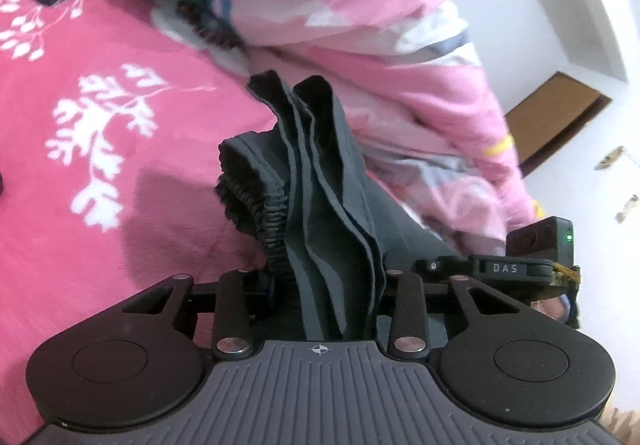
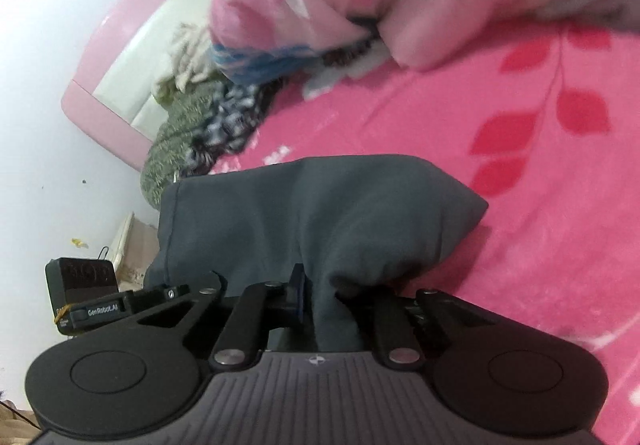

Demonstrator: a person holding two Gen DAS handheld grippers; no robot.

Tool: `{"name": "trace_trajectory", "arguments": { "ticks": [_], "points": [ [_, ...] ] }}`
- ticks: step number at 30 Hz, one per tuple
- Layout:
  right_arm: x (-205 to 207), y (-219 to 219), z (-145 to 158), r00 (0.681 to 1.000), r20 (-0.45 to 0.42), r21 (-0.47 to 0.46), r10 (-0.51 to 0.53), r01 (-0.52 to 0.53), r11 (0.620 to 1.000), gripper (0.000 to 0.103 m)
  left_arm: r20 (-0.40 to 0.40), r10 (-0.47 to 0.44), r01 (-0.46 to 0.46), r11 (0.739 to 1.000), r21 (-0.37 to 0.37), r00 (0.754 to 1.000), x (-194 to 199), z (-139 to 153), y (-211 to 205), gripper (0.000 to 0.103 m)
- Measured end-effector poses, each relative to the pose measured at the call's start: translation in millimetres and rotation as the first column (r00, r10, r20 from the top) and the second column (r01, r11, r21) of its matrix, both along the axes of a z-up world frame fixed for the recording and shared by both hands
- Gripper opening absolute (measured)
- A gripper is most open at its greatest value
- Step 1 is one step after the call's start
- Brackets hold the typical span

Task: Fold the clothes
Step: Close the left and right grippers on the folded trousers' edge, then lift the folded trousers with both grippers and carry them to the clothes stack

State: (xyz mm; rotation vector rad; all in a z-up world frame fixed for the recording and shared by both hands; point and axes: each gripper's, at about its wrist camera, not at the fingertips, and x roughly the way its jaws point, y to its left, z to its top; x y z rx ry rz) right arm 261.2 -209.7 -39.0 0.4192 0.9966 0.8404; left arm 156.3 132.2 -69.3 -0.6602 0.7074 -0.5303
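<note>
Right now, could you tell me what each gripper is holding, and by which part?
Both hold the dark grey trousers: the left gripper pinches bunched folds beside the elastic waistband, the right gripper a gathered plain section.

Dark grey garment (image 1: 320, 181) w/ elastic waistband, bunched in pleats, held up off pink bedspread.
</note>
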Motion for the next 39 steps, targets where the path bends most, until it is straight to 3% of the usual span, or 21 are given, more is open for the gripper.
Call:
{"name": "trace_trajectory", "arguments": {
  "ticks": [8, 14, 18, 26, 34, 39],
  "points": [
    [-65.4, -8.9, 61.7, 0.986, 0.145, -0.036, -0.087, 0.093, 0.995, 0.012, 0.141, -0.072, 0.082, 0.994, -0.066, 0.987, -37.6, 39.1, -9.8, 0.034],
    [-142.4, -31.7, 99.2, 0.947, 0.252, -0.032, -0.199, 0.214, 0.976, 0.011, 0.223, -0.183, 0.207, 0.974, -0.090, 0.958, -68.0, 65.1, -31.7, 0.034],
    [-196.2, -54.7, 115.3, 0.912, 0.295, -0.016, -0.285, 0.303, 0.953, 0.011, 0.258, -0.285, 0.313, 0.947, -0.073, 0.923, -85.2, 80.6, -59.6, 0.034],
    [-304.5, -134.6, 131.2, 0.812, 0.348, 0.008, -0.469, 0.498, 0.867, 0.011, 0.304, -0.478, 0.516, 0.855, -0.055, 0.824, -111.9, 102.2, -150.3, 0.034],
    [-361.4, -259.3, 160.3, 0.702, 0.447, -0.009, -0.555, 0.624, 0.782, 0.011, 0.312, -0.627, 0.670, 0.741, -0.044, 0.714, -111.8, 134.3, -318.1, 0.034],
    [-375.7, -366.4, 184.1, 0.640, 0.488, -0.071, -0.594, 0.707, 0.703, 0.011, 0.273, -0.717, 0.759, 0.645, -0.090, 0.642, -95.7, 148.5, -448.0, 0.034]
  ]
}}
